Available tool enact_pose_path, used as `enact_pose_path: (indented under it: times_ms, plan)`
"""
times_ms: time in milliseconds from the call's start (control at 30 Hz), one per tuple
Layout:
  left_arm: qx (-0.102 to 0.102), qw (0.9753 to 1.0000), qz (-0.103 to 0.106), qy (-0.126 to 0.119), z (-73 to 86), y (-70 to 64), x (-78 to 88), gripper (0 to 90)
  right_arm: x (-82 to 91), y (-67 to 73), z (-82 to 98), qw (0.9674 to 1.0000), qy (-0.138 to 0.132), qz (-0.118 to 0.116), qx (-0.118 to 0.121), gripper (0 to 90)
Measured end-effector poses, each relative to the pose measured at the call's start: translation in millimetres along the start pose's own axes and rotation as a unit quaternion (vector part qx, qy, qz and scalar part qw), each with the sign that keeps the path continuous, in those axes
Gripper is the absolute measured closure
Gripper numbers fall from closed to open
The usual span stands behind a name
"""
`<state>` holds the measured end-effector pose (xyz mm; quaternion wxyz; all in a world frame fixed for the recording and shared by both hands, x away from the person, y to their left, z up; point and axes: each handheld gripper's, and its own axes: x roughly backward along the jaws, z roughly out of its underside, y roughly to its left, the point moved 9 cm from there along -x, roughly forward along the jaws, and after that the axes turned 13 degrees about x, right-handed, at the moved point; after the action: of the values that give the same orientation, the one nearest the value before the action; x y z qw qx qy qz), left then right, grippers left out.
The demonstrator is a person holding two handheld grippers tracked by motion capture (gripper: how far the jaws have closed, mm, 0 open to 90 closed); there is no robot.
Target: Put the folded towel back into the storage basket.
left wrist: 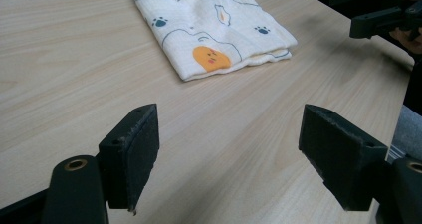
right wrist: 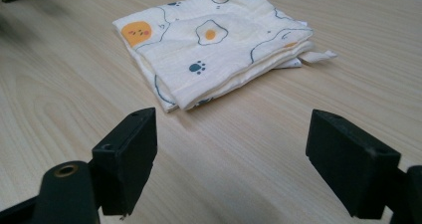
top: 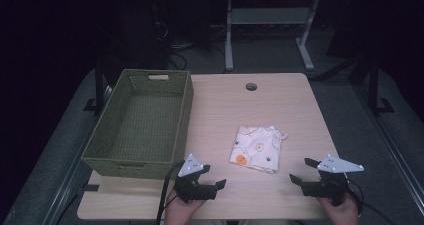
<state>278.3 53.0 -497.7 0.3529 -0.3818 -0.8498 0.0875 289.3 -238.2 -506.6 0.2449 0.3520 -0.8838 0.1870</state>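
Both claws, the left claw (top: 214,177) and the right claw (top: 301,170), are held wide and empty over the worktop (top: 220,110), so nothing appears begun: the folded cloth (top: 256,147) lies untouched between and just ahead of them, the wicker basket (top: 150,80) empty beyond the left one.

Wooden table (top: 220,110) bears basket (top: 140,125) (woven), folded cloth (top: 257,147).

Count on worktop (top: 280,195): one green woven basket (top: 100,150), one folded printed cloth (top: 257,147), one round cable hole (top: 251,87). Tools: two, left tool (top: 212,177) and right tool (top: 302,171), each with two black jaws. Hands: two.
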Motion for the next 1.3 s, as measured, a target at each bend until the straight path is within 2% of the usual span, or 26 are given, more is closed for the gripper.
enact_pose_path:
  times_ms: [133,333,400,500,600,967,1000,1300]
  plan:
    - [0.007,1.0000,0.000,0.002,2.6,1.4,-0.1,24.1,-0.2,0.4,-0.4,1.0000,-0.001,0.000,-0.001,19.9]
    - [-0.016,0.9999,-0.003,0.004,-0.7,-5.6,-1.3,24.2,1.0,2.8,-2.5,1.0000,-0.004,0.000,0.003,19.8]
    - [-0.008,0.9999,0.010,0.007,-4.0,-9.5,-1.3,24.3,0.4,3.6,-3.7,1.0000,-0.006,0.001,0.002,19.8]
    - [-0.020,0.9996,0.015,0.009,-10.5,-14.6,-0.4,24.4,-1.7,4.5,-3.7,1.0000,-0.003,0.001,0.004,19.6]
    - [-0.021,0.9995,0.024,0.010,-16.6,-17.3,-2.0,24.3,-3.1,5.6,-3.8,1.0000,-0.001,0.002,0.002,19.5]
    - [-0.008,0.9982,0.045,0.038,-29.4,-21.2,-26.9,23.5,-4.0,5.4,-3.0,1.0000,-0.002,0.002,0.001,19.5]
    - [-0.013,0.9979,0.045,0.045,-32.0,-21.7,-32.1,23.2,-4.0,5.4,-3.0,1.0000,-0.001,0.002,0.001,19.4]
    - [-0.022,0.9974,0.034,0.060,-42.8,-24.5,-51.1,22.7,-1.7,3.8,-4.5,1.0000,-0.009,0.003,0.001,19.4]
